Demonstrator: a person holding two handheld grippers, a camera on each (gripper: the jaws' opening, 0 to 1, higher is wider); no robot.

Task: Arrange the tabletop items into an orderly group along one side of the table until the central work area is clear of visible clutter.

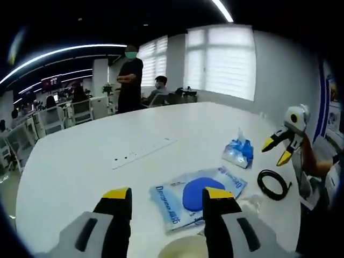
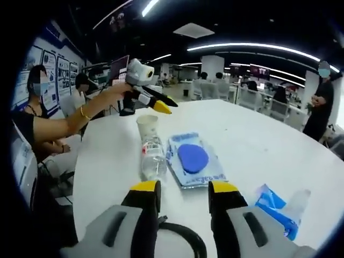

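Just then both grippers hung above the white table [image 1: 80, 161], each with jaws apart and nothing between them. In the left gripper view the left gripper [image 1: 167, 202] looked across the table from one edge, and the packet [image 1: 198, 194], a flat clear pouch with a blue disc inside, lay right ahead of its jaws, slightly toward the right jaw. A cup [image 1: 183, 248] showed its rim just under the jaws, at the near edge. Farther along lay a blue wrapper [image 1: 239, 151] and a black cable coil [image 1: 274, 184], close to the edge where the right gripper [image 1: 280, 148] hovered, open.

In the right gripper view the right gripper [image 2: 184, 200] faced the same group from the opposite edge. The cable coil [image 2: 183, 236] lay directly beneath its jaws, the wrapper [image 2: 277, 210] just to one side. Beyond them the packet [image 2: 192, 159] ran lengthwise away from this gripper, and a clear bottle [image 2: 153, 159] lay on its side beside it, its long axis parallel to the packet's, one end touching or nearly touching the upright cup [image 2: 147, 127]; I could not tell which end carried the cap. The left gripper [image 2: 149, 100] hung past the cup, held by a hand [image 2: 115, 92].

By my reckoning the packet and bottle still cluttered the middle; the left gripper was nearer the cup, the right nearer the coil.
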